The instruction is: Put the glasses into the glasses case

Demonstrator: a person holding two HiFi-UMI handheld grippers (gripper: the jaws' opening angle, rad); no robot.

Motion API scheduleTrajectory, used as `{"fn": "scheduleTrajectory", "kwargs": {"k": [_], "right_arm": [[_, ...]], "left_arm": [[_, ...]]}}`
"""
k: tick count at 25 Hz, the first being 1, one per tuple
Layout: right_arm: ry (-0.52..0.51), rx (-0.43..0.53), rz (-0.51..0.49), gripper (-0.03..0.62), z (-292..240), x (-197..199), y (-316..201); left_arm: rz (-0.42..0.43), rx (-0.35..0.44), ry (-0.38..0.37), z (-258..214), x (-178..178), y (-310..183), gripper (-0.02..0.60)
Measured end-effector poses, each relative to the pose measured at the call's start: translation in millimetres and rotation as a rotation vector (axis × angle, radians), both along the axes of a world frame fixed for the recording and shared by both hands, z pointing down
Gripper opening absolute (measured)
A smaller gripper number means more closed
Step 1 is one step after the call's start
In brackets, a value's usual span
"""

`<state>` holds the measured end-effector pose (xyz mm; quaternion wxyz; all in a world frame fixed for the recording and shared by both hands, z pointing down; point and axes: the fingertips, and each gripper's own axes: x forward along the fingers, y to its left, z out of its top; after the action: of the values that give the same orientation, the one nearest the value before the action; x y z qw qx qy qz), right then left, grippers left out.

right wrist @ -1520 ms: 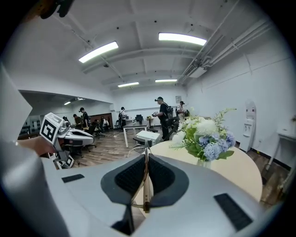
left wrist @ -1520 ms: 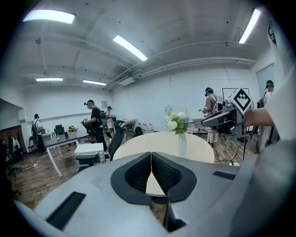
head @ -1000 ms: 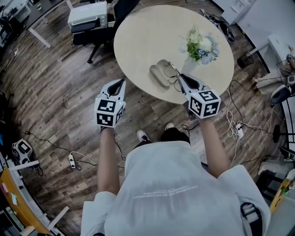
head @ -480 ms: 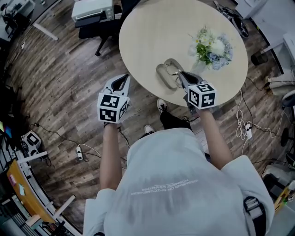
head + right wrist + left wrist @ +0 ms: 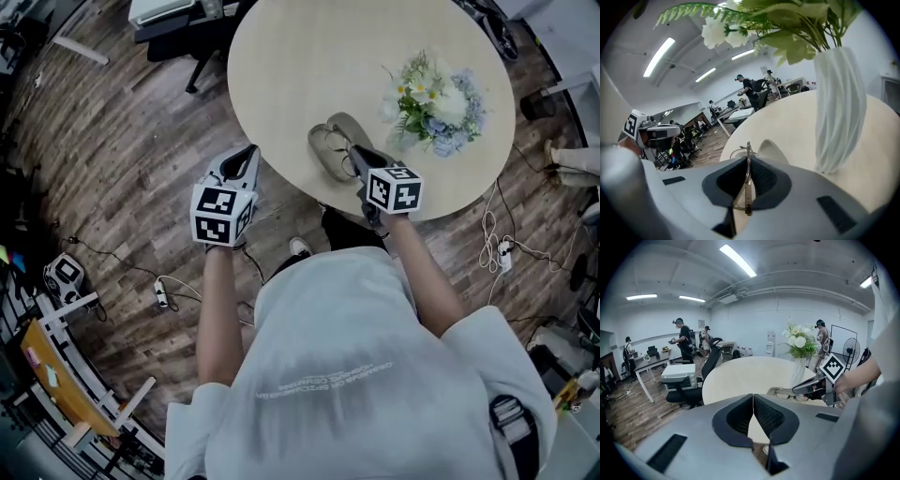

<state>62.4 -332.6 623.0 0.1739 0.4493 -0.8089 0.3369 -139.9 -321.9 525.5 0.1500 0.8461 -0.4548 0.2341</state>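
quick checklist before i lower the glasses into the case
1. Grip: right gripper jaws shut on a temple arm of the glasses: ok.
2. Glasses case open on the table: ok.
3. Glasses lined up within the case's outline: cannot tell; the head view shows them at the case, not how they sit.
4. Vase apart from the right gripper: ok, though close.
5. Left gripper free to steady the case: ok; shut, empty, off the table's edge.
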Motion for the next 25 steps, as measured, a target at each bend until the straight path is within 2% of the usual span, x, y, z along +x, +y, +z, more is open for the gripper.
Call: {"fn": "scheduleTrajectory", "kwargs": {"k": [8, 13, 18, 25], "right_arm": [[-0.054, -0.077, 0.004, 0.023, 30, -13, -4], [-0.046, -0.1, 0.002, 0.022, 40, -22, -7], [-0.011, -0.134, -0.025, 0.023, 52, -31, -6], [0.132, -0.181, -0.041, 0.026, 72, -25, -8]], "left_arm": [[-0.013, -0.041, -0.003, 16, 0, -8, 0.014], [-0.016, -0.06, -0.013, 22, -1, -8, 0.014], [-0.006, -0.06, -0.018, 22, -6, -10, 0.014], [-0.005, -0.067, -0.007, 26, -15, -17, 0.014]]}}
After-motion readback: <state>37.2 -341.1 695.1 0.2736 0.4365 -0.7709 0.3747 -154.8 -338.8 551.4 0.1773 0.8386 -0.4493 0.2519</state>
